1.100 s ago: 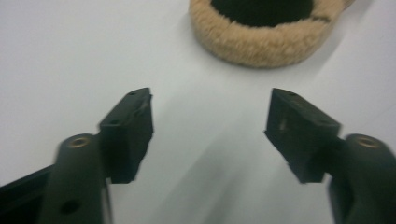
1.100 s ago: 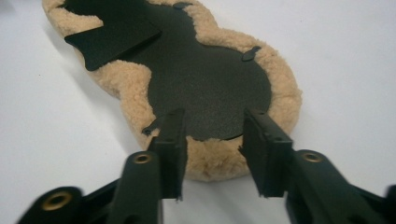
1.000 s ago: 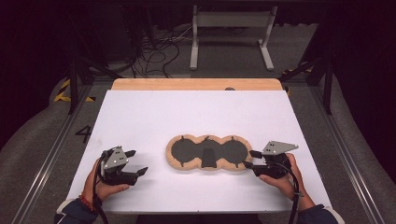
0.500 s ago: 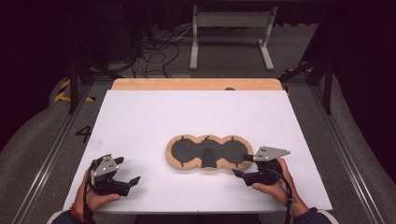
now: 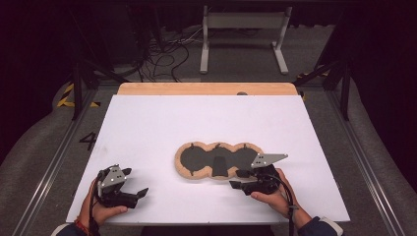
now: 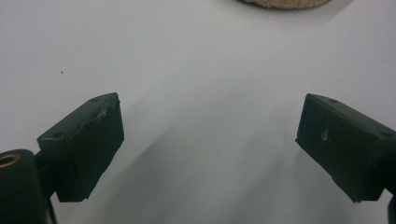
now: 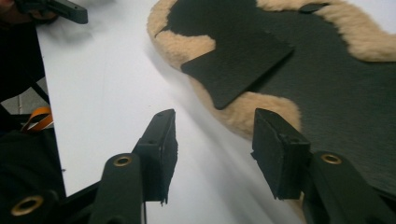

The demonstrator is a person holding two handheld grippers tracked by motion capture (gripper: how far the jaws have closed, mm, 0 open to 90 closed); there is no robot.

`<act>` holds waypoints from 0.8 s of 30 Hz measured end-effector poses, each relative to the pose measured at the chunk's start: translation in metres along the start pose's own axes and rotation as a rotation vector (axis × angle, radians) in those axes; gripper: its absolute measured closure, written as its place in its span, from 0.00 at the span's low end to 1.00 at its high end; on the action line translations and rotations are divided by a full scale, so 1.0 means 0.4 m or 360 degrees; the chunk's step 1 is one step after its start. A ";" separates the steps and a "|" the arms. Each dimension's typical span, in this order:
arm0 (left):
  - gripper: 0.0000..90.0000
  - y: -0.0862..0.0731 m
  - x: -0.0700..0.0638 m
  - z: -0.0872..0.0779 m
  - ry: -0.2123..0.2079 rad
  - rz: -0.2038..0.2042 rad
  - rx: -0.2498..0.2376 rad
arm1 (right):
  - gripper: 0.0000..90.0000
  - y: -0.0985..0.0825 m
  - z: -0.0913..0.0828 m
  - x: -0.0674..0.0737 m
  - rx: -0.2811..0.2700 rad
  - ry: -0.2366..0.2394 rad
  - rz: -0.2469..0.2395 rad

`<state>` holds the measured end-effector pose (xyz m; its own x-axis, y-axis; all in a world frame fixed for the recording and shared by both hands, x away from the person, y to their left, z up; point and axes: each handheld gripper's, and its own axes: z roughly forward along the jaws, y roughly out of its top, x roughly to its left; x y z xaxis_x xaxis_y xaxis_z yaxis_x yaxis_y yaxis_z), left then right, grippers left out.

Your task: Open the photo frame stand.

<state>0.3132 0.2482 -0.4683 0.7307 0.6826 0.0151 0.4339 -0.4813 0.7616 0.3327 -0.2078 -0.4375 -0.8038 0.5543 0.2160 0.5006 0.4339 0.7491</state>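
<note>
From above I see the fleece-edged pad point(image 5: 216, 160) lying flat near the middle of the white table point(image 5: 206, 123), a little toward my side. My right gripper point(image 5: 238, 179) sits at the pad's near right end, jaws pointing left along its near edge; in the right gripper view the jaws stand moderately apart with nothing between them, one over bare table and the other just above the tan fleece border point(image 7: 243, 114). My left gripper point(image 5: 134, 183) rests well apart from the pad, down by the near left corner of the table, and its own view shows the jaws spread wide over plain white surface, holding nothing, with just a sliver of fleece at the top edge. The pad is a lobed, three-bump outline: woolly tan pile around the rim, a dark, finely grained black face inside. A flat black flap point(image 7: 238, 65) lies on that face, one corner overlapping the fleece. Small black tabs point(image 7: 312, 7) sit at the rim notches.
</note>
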 end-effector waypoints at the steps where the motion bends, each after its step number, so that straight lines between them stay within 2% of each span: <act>1: 0.09 0.001 0.000 0.001 0.0000 0.0002 0.0001 | 0.58 0.002 0.008 0.003 0.0027 0.0007 0.0001; 7: 0.09 0.008 -0.009 0.009 -0.0004 0.0022 0.0014 | 0.60 0.008 0.054 0.012 0.0133 0.0080 0.0099; 9: 0.09 0.008 -0.012 0.012 -0.0010 0.0025 0.0027 | 0.62 0.012 0.060 0.005 0.0121 0.0119 0.0163; 11: 0.09 0.007 -0.010 0.010 -0.0022 0.0028 0.0014 | 0.61 0.015 0.061 -0.002 0.0120 0.0148 0.0193; 14: 0.09 0.006 -0.005 0.008 -0.0024 0.0004 0.0001 | 0.56 0.021 0.058 -0.009 0.0100 0.0180 0.0247; 19: 0.10 0.008 -0.011 0.009 -0.0004 0.0018 0.0018 | 0.56 0.025 0.054 -0.017 0.0062 0.0190 0.0322; 22: 0.10 0.010 -0.016 0.008 -0.0004 0.0026 0.0011 | 0.56 0.027 0.055 -0.020 0.0059 0.0201 0.0404; 23: 0.10 0.013 -0.018 0.008 -0.0009 0.0036 0.0010 | 0.56 0.029 0.055 -0.023 0.0058 0.0210 0.0452; 24: 0.10 0.013 -0.018 0.008 -0.0009 0.0036 0.0010 | 0.56 0.029 0.055 -0.023 0.0058 0.0210 0.0452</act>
<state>0.3118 0.2390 -0.4666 0.7434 0.6682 0.0287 0.4202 -0.5001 0.7572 0.3529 -0.1923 -0.4445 -0.6637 0.5610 0.4948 0.7204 0.3014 0.6246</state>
